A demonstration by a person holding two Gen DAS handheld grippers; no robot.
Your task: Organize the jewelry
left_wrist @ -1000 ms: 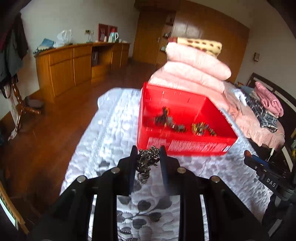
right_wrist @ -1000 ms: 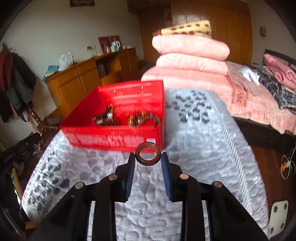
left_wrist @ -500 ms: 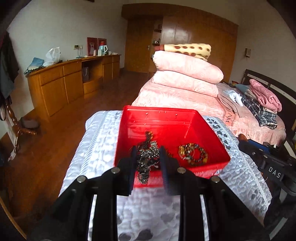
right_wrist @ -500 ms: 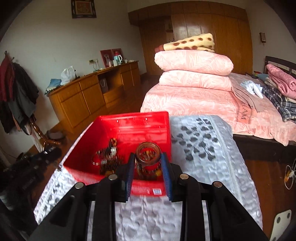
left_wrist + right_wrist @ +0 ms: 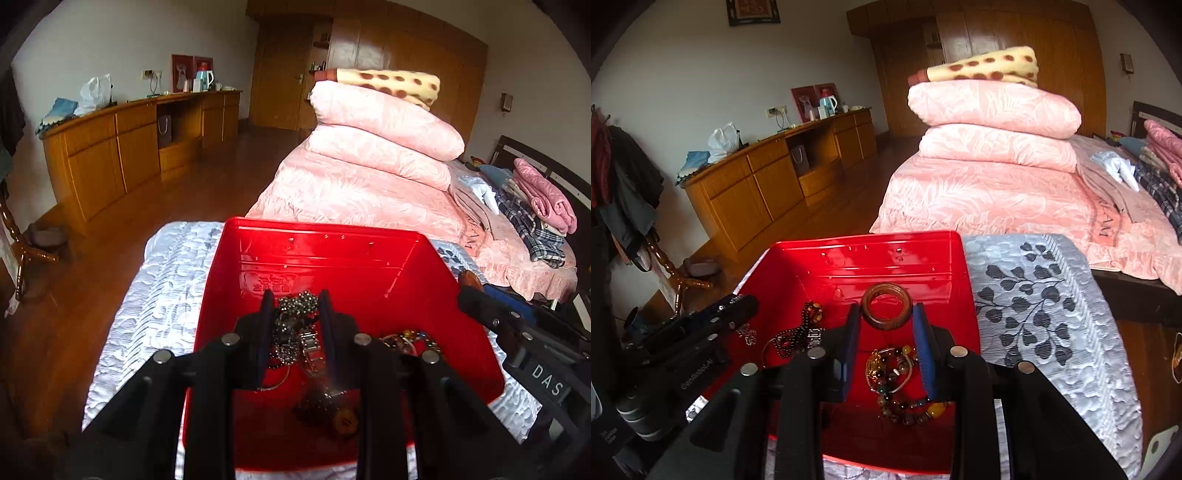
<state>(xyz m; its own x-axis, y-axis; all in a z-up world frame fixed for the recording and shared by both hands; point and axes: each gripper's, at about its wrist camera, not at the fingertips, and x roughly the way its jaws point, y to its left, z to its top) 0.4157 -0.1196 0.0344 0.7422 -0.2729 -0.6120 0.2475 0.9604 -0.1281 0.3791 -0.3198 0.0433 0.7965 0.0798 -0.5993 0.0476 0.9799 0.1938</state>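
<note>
A red plastic box (image 5: 332,254) (image 5: 871,258) stands on a table under a silver quilted cloth. My left gripper (image 5: 294,301) hangs over the box's inside, shut on a dark beaded chain (image 5: 295,314) that dangles between its fingers. My right gripper (image 5: 886,314) is also over the box, shut on a brown wooden ring (image 5: 886,306). On the box floor lie a bunch of colourful bead bracelets (image 5: 897,380) and dark chains with a metal watch band (image 5: 798,336). Each gripper shows at the edge of the other's view.
The quilted cloth (image 5: 1045,317) has a leaf print to the right of the box. Behind the table stands a bed with stacked pink quilts (image 5: 373,147). A wooden sideboard (image 5: 122,147) lines the left wall, across a wooden floor. A coat stand (image 5: 624,177) is at far left.
Both grippers moved forward from in front of the box to above its inside, each carrying its piece. The box now fills the lower part of both views.
</note>
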